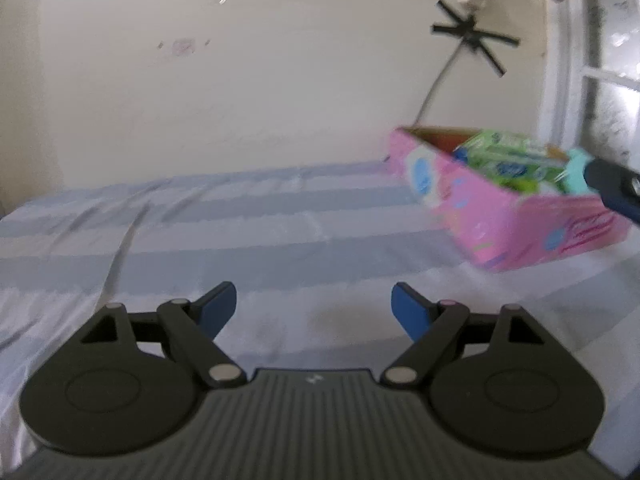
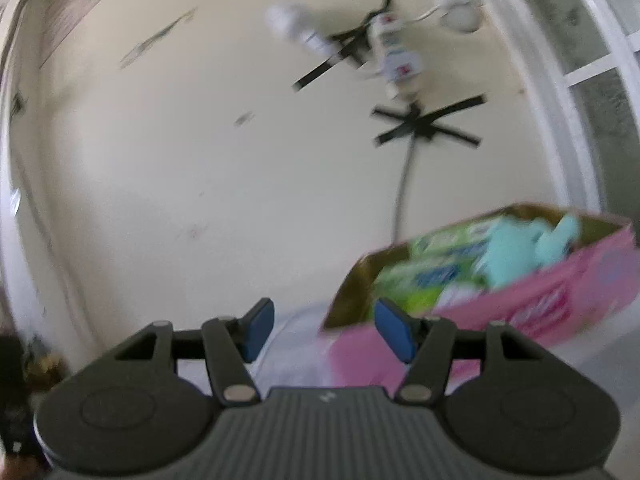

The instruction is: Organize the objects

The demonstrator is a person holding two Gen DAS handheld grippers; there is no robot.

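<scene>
A pink cardboard box (image 1: 500, 216) lies on the bed at the right, open on top. Inside it are green packets (image 1: 508, 160) and a teal item (image 1: 578, 170). My left gripper (image 1: 314, 312) hovers over the striped sheet, well left of the box, open with nothing between its blue pads. In the right wrist view the pink box (image 2: 520, 304) is close ahead to the right, with the green packets (image 2: 424, 276) and the teal item (image 2: 516, 248) in it. My right gripper (image 2: 326, 330) stands open and empty beside the box's near corner.
A blue and white striped sheet (image 1: 224, 236) covers the bed up to a cream wall (image 1: 240, 80). A window frame (image 1: 560, 60) rises at the right. A cable taped with black crosses (image 2: 424, 124) hangs on the wall. A dark blue part (image 1: 612, 192) shows at the right edge.
</scene>
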